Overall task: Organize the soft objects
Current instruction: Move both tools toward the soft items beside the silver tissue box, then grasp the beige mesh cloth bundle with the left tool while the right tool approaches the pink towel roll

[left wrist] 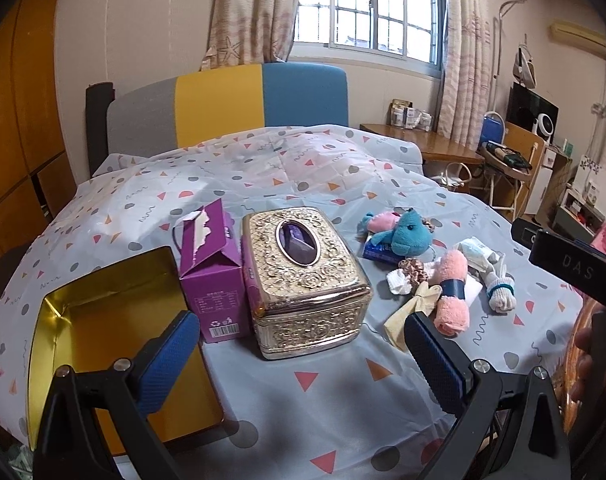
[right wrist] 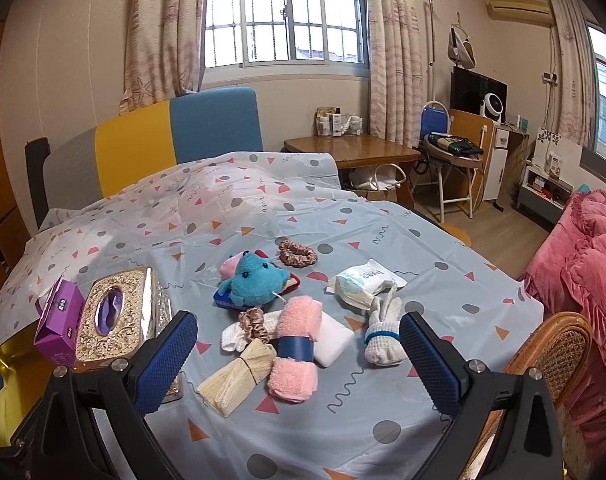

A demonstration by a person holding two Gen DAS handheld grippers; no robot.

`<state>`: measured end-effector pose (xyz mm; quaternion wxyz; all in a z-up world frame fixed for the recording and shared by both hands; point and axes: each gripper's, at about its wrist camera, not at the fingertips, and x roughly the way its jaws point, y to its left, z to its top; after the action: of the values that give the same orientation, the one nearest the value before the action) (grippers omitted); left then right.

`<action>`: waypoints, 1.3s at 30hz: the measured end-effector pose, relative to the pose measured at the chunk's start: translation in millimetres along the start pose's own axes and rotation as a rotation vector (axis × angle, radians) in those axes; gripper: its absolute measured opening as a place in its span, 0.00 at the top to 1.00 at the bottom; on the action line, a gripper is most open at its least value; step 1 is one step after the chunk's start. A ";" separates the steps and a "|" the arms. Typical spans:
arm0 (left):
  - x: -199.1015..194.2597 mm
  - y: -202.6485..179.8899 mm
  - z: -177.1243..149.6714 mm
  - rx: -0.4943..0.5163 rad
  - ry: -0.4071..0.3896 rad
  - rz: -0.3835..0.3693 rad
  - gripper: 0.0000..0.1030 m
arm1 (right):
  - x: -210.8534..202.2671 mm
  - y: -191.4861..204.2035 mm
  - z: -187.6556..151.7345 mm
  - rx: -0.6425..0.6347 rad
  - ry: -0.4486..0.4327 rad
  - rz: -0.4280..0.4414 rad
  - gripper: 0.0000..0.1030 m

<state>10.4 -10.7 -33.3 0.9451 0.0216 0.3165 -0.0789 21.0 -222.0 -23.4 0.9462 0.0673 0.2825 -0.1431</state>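
Note:
Soft things lie in a heap on the patterned tablecloth (right wrist: 383, 240): a blue plush toy (right wrist: 255, 278), a rolled pink towel (right wrist: 295, 354) with a blue band, a white sponge (right wrist: 335, 340), a cream ribbon bundle (right wrist: 239, 376), a rolled white glove (right wrist: 383, 332), a wipes pack (right wrist: 363, 280) and a brown scrunchie (right wrist: 297, 252). The heap also shows in the left wrist view, with the plush toy (left wrist: 409, 232) and pink towel (left wrist: 451, 292). An open gold tin (left wrist: 115, 340) lies at the left. My left gripper (left wrist: 299, 356) is open and empty before the ornate gold tissue box (left wrist: 303, 276). My right gripper (right wrist: 299, 360) is open and empty, just short of the towel.
A purple tissue carton (left wrist: 211, 268) stands between the tin and the gold box. A wicker chair (right wrist: 555, 352) is at the table's right edge. A pink quilt (right wrist: 591, 272) lies at the far right. A striped headboard (right wrist: 175, 132) and a wooden desk (right wrist: 351, 152) stand behind.

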 end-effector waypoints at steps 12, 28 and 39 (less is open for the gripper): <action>24.5 -36.9 5.4 0.120 0.080 -0.155 0.00 | 11.7 -38.6 1.2 0.040 0.031 -0.016 0.00; 112.7 -108.2 1.5 0.325 0.270 -0.329 0.40 | 33.0 -98.1 -4.7 0.157 0.123 -0.037 0.00; 179.2 -145.7 -17.4 0.460 0.362 -0.224 0.48 | 48.9 -101.9 -8.1 0.156 0.176 -0.010 0.00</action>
<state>117.4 -177.2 -153.6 0.8291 0.2136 0.4537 -0.2471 24.5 -328.5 -61.9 0.9089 0.1514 0.3528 -0.1630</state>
